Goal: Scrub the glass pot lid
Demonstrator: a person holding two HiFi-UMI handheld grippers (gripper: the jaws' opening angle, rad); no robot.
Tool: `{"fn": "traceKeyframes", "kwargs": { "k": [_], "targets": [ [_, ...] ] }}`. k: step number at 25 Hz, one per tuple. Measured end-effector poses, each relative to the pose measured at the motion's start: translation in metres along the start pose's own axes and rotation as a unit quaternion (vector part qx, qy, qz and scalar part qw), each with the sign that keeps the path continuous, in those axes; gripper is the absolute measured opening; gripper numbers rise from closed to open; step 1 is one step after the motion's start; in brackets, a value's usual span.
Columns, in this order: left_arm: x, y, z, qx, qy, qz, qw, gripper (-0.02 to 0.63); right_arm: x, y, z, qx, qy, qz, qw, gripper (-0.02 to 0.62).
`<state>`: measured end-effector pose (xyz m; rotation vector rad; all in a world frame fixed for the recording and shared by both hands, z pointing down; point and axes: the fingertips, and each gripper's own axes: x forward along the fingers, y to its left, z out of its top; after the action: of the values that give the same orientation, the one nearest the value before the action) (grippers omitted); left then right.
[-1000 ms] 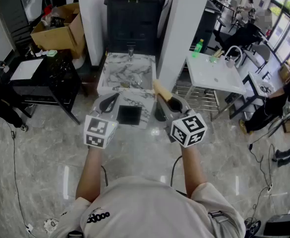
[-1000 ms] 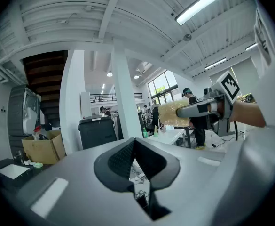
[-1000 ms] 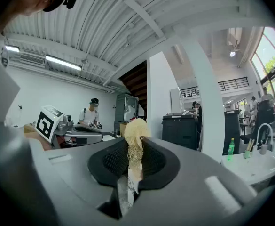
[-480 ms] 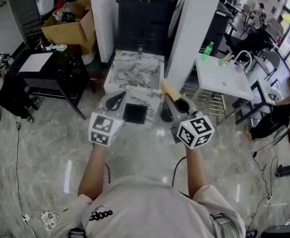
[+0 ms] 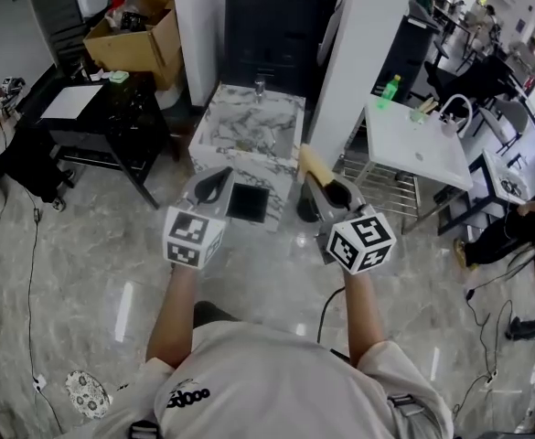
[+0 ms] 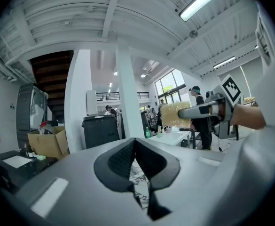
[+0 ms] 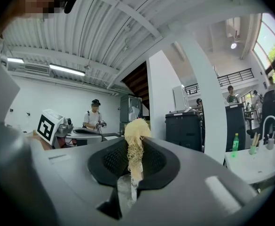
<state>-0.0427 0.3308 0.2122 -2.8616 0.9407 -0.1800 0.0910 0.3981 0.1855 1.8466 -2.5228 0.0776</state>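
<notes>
In the head view my left gripper (image 5: 214, 183) and right gripper (image 5: 326, 193) are held out side by side above a marble sink counter (image 5: 219, 132). The right gripper is shut on a yellow fibrous scrubber (image 5: 309, 164), which sticks up past the jaws. Seen from the right gripper view, the scrubber (image 7: 136, 134) is pinched between the pads of the right gripper (image 7: 133, 161). The left gripper (image 6: 134, 144) is shut with nothing in it. No glass pot lid shows in any view.
A black square (image 5: 247, 202) lies at the counter's near end and a faucet (image 5: 260, 87) at its far end. Behind stand a black cabinet (image 5: 272, 26) and a white pillar (image 5: 368, 35). A white table (image 5: 409, 144) is right, a black desk (image 5: 93, 117) left.
The head view has drifted, so the room has shifted to the right in the frame. Both grippers keep their pose, and the scrubber stays in the right one.
</notes>
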Motion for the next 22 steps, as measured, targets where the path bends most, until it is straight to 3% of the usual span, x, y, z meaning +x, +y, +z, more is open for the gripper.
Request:
{"fn": "traceKeyframes", "kwargs": {
  "k": [12,22],
  "targets": [
    [0.031,-0.022,-0.002,0.000,0.002,-0.004,1.0000,0.011,-0.006,-0.032,-0.007,0.006,0.006,-0.001,1.000,0.048],
    [0.062,0.011,-0.017,-0.005,0.002,-0.015,0.9999,0.011,0.039,-0.045,-0.015,0.012,0.009,-0.004,1.000,0.048]
  ]
}}
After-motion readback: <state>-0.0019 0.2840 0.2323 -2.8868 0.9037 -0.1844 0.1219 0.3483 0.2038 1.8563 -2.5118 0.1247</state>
